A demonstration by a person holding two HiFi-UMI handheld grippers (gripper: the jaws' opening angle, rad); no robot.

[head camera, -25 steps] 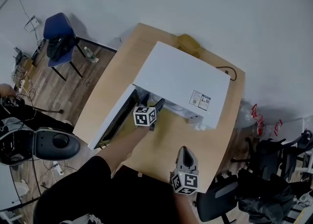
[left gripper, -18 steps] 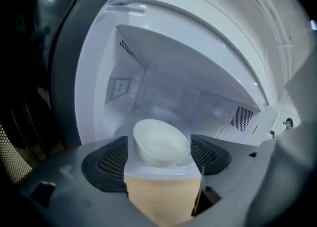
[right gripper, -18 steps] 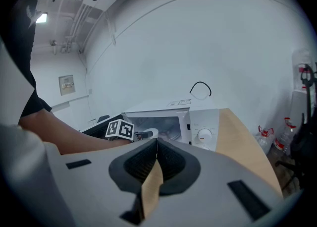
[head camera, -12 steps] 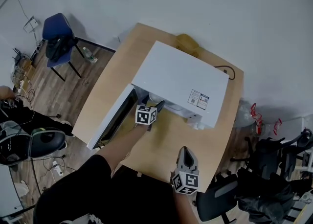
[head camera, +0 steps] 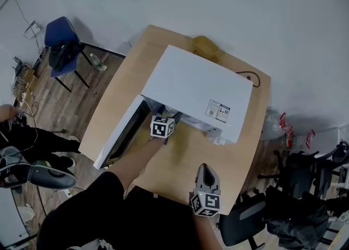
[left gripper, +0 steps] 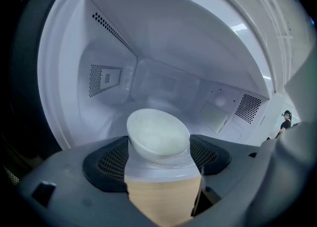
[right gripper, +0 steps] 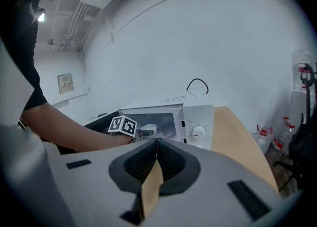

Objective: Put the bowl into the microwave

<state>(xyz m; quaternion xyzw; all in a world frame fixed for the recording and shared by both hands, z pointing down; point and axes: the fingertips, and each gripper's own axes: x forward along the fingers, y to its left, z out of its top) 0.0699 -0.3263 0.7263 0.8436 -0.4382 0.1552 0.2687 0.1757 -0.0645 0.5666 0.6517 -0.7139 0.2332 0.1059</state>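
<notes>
We see a white microwave (head camera: 196, 88) sitting on a wooden table (head camera: 191, 159). Its door (head camera: 117, 134) hangs wide open on the microwave's left side.

Our left gripper (left gripper: 159, 146) reaches into the open mouth of the microwave. Its two jaws are partway apart. The white bowl (left gripper: 158, 131) sits between them, with a dark pad touching each side of it, so the left gripper has hold of the bowl. The bowl is inside the microwave, close to the front. We cannot tell if it rests on the microwave's floor or hangs just above it. Behind the bowl we see the microwave's white back wall and the little holes in its side walls. Below the bowl, a bit of the table shows in front of the microwave.

Our right gripper (right gripper: 155, 146) is well in front of the microwave, near the edge of the table, and it points at the microwave's front. Its jaws are pressed together and hold nothing. From there we see a round knob (right gripper: 198, 133) on the right side of the microwave's front. We also see the left gripper's marker cube (right gripper: 122, 125) by the open mouth.

Behind the microwave a yellow-brown thing (head camera: 204, 46) lies on the table. A black cord (head camera: 248, 78) curls by the microwave's back right corner. A blue chair (head camera: 61, 39) stands on the floor, far off to the microwave's left.
</notes>
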